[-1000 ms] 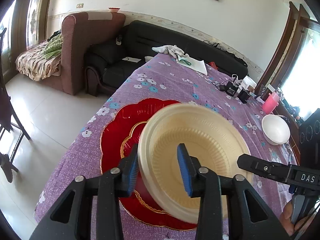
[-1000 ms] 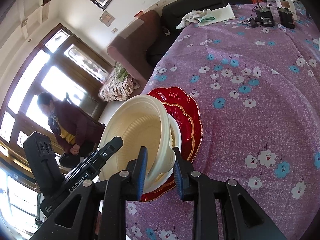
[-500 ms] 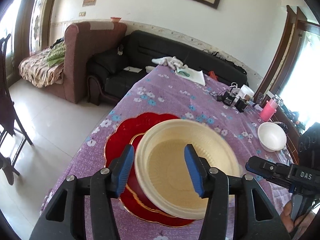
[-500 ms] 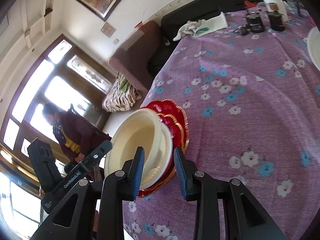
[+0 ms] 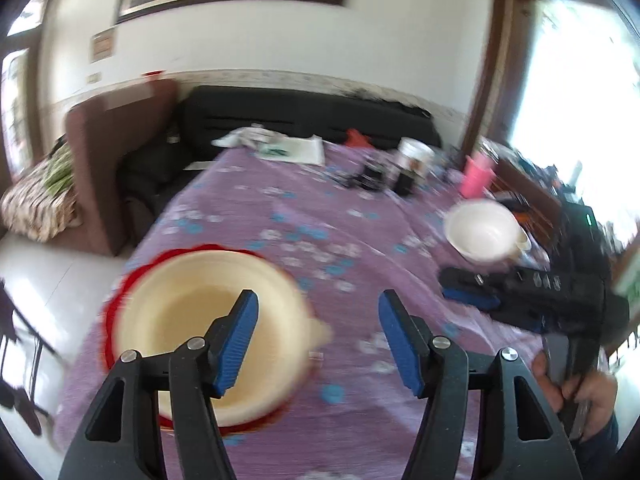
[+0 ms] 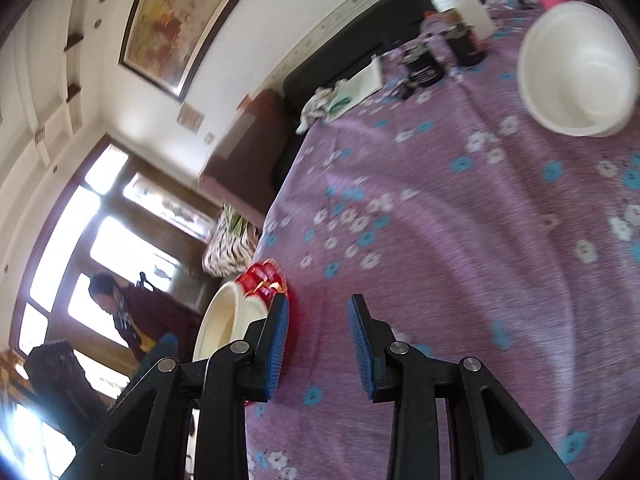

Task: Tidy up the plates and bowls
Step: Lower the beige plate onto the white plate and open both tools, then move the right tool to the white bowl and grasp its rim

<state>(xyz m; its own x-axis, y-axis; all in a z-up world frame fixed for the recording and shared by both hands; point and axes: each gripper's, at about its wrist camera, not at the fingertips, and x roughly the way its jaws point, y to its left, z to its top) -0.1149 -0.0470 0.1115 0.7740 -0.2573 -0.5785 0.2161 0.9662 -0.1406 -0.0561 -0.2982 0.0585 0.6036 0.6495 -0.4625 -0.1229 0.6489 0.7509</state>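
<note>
A cream bowl (image 5: 192,320) sits stacked on the red scalloped plates (image 5: 120,292) at the table's near left edge. My left gripper (image 5: 316,340) is open and empty, just right of and above that bowl. My right gripper (image 6: 318,340) is open and empty, to the right of the same stack, whose cream bowl (image 6: 218,320) and red plates (image 6: 264,280) show at its left finger. A white bowl (image 5: 482,232) stands alone at the table's right side; it also shows in the right wrist view (image 6: 576,68).
The table carries a purple flowered cloth (image 5: 320,232). At its far end are a pink cup (image 5: 476,176), a white tub (image 5: 416,156), dark small items (image 5: 372,178) and a white cloth (image 5: 280,144). A person (image 6: 132,312) stands beyond the table's left edge.
Both grippers opened and let go of the cream bowl, which now rests on the red plates. Both have pulled back and swung right toward the white bowl.
</note>
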